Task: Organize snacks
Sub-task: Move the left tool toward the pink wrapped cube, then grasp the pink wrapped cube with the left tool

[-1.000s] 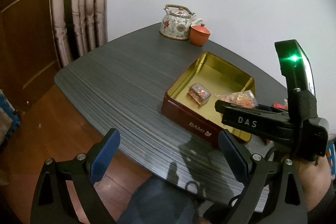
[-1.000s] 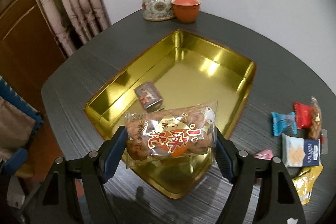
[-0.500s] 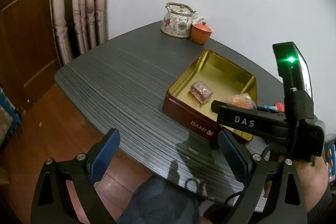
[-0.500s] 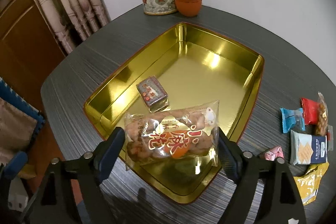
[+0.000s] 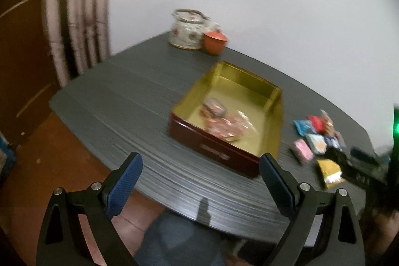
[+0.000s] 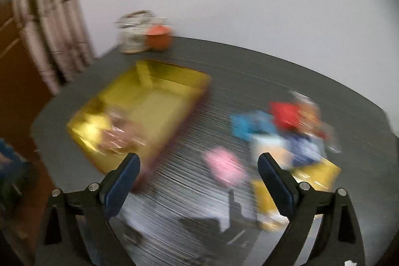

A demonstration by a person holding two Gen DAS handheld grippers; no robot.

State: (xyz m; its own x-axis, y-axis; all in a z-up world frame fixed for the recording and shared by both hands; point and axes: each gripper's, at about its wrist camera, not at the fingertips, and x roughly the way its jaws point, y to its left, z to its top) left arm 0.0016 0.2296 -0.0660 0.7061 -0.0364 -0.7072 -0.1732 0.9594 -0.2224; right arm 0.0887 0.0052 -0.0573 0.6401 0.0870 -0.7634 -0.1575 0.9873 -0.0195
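Note:
A gold-lined tin box point(image 5: 271, 101) with red walls sits on the dark table point(image 5: 124, 101). In it lie a small wrapped snack point(image 5: 214, 108) and the clear bag of twisted pastry point(image 5: 228, 129), also blurred in the right wrist view point(image 6: 117, 138). A heap of small snack packets point(image 5: 316, 136) lies right of the box; it also shows in the right wrist view point(image 6: 281, 126). My left gripper point(image 5: 200, 185) is open and empty, before the table's front edge. My right gripper point(image 6: 198, 182) is open and empty, above the table between box and packets, near a pink packet point(image 6: 224, 166).
A patterned teapot point(image 5: 187, 29) and an orange lidded cup point(image 5: 215, 41) stand at the table's far edge by the white wall. Curtains point(image 5: 74, 16) and a wooden door hang at the left. My knee shows below the table's front edge.
My right gripper let the pastry bag go into the box, opened, and swung right toward the loose packets. The left gripper view shifted right; both views are motion-blurred.

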